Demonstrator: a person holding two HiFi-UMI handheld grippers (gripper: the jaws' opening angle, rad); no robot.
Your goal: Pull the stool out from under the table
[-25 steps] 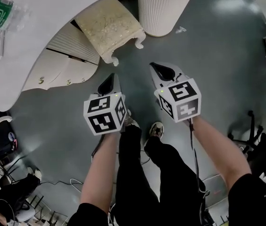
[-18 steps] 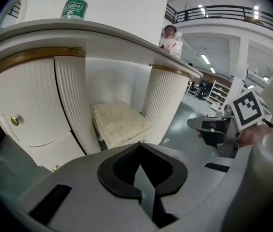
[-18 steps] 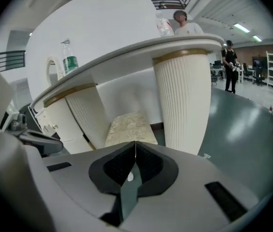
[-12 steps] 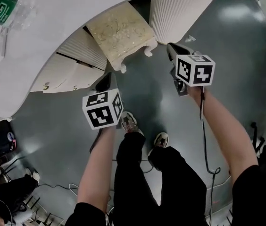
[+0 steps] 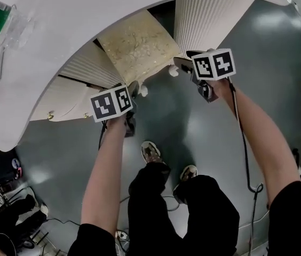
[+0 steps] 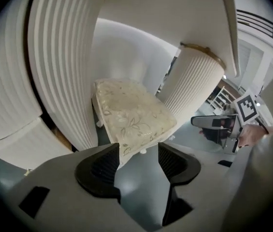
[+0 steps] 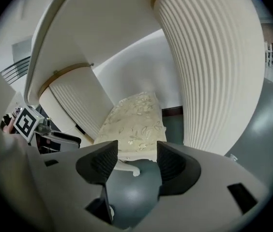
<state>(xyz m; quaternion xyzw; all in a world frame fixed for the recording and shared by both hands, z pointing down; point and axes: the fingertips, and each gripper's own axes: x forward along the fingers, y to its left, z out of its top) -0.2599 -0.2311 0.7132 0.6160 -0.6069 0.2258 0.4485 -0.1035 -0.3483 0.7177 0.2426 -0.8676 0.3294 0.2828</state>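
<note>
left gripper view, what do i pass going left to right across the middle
left ribbed pedestal → stool → right ribbed pedestal → right gripper

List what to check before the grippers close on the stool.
1. Left gripper open: ok; jaws have just been opening, stool corner lined up in the gap, untouched.
2. Right gripper open: ok; jaws have just been opening, stool's front edge lined up in the gap, untouched.
3. Stool held: not ok.
4. Stool under table, between its fluted pedestals: ok.
5. Pull path: cannot tell; the person's shoes stand behind it.
</note>
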